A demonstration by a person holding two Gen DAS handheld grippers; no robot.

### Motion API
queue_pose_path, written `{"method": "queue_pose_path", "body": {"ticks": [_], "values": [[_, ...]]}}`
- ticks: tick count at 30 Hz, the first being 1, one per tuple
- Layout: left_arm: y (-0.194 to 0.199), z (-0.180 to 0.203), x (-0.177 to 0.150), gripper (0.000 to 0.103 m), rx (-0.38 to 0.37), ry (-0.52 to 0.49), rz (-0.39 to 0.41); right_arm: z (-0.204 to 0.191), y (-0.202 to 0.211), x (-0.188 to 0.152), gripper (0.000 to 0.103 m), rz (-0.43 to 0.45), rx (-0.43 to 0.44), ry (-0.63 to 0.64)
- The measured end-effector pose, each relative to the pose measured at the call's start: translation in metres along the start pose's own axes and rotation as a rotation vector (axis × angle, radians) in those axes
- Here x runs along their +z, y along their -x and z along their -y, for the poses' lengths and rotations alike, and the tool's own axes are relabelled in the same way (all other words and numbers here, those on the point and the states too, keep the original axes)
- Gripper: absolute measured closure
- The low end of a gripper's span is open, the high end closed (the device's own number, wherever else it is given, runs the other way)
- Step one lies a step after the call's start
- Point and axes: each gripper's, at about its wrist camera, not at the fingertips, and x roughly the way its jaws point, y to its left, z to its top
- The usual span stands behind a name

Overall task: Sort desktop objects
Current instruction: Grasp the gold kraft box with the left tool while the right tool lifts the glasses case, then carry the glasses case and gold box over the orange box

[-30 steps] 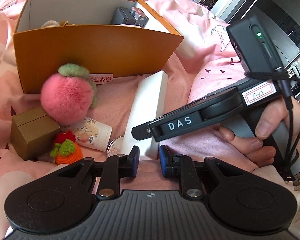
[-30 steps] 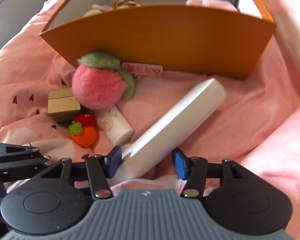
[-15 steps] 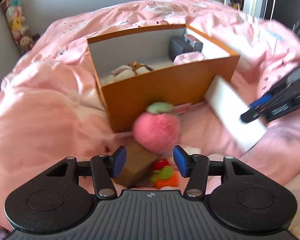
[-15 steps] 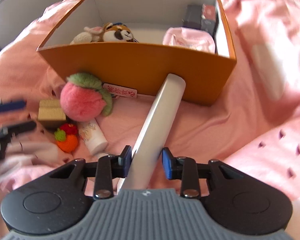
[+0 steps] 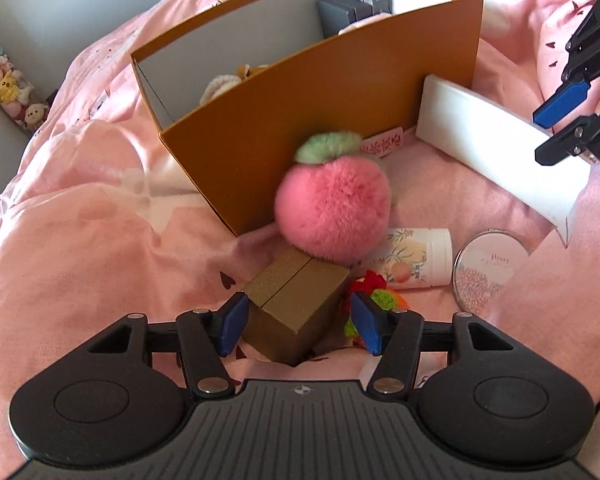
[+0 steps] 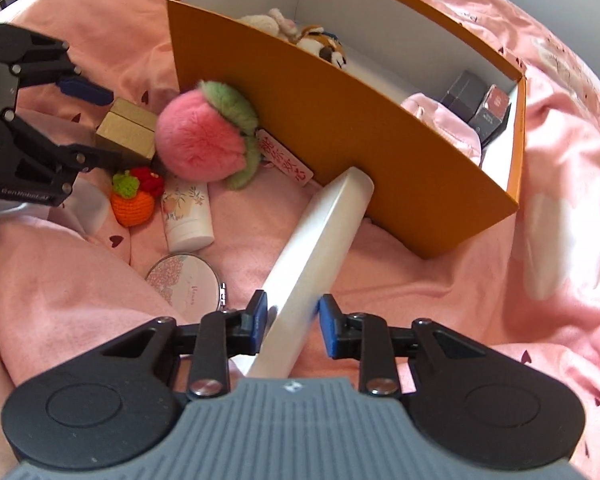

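My right gripper closing, pads on the long white box; its far end touches the orange box's front wall. My left gripper opening, jaws either side of the gold box, no visible pad contact. Beyond it: crochet fruit, floral tube, round mirror, pink pompom against the orange box. All on pink bedding.

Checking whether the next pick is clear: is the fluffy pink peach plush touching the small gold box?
Touching. In the left wrist view the fluffy pink peach plush rests on the small gold box's top rear edge, no gap between them.
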Motion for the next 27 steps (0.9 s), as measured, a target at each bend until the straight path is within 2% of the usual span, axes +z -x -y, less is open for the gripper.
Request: {"method": "queue_pose_path", "body": {"ticks": [10,15,19,27], "values": [[-0.012,-0.006,0.003,0.037,-0.038,-0.103,-0.006,0.011,-0.016,0.018,0.065,-0.032,0.027,-0.080],[-0.017,-0.010,0.006,0.044,-0.049,-0.149,-0.021,0.028,-0.023,0.023,0.064,-0.043,0.079,-0.174],[-0.015,-0.017,0.006,0.044,-0.096,-0.170,-0.012,0.040,-0.030,0.024,0.064,-0.057,0.123,-0.257],[-0.021,-0.025,0.009,0.043,-0.184,-0.320,-0.029,0.039,-0.036,0.028,0.064,-0.055,0.129,-0.240]]}}
